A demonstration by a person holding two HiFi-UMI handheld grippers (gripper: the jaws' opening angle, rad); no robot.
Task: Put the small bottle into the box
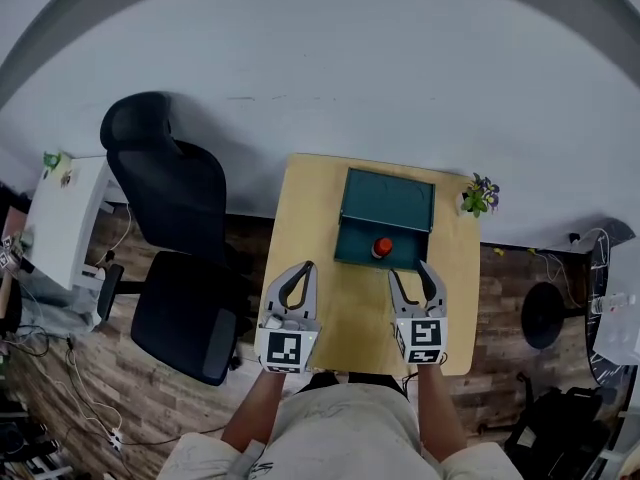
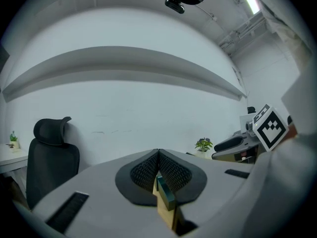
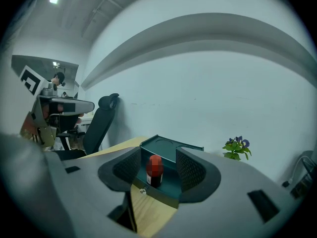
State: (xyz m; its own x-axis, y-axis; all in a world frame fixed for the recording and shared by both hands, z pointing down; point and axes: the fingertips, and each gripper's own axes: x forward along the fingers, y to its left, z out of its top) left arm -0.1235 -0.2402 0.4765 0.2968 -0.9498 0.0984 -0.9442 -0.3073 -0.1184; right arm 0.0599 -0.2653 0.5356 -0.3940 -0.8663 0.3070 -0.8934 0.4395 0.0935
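Note:
A small dark bottle with a red cap (image 1: 382, 247) stands upright inside the dark green box (image 1: 352, 251) on the wooden table (image 1: 310, 208); the box lid (image 1: 388, 200) is tipped open at the back. My right gripper (image 1: 410, 271) is open just in front of the box. In the right gripper view the bottle (image 3: 154, 170) shows between the spread fingers, beyond them and untouched. My left gripper (image 1: 305, 268) hovers over the table left of the box, shut with nothing held; in the left gripper view its pads (image 2: 148, 170) meet.
A small potted plant (image 1: 480, 196) sits at the table's far right corner. A black office chair (image 1: 175, 228) stands left of the table, with a white cabinet (image 1: 65, 218) beyond it. A pale wall runs behind the table.

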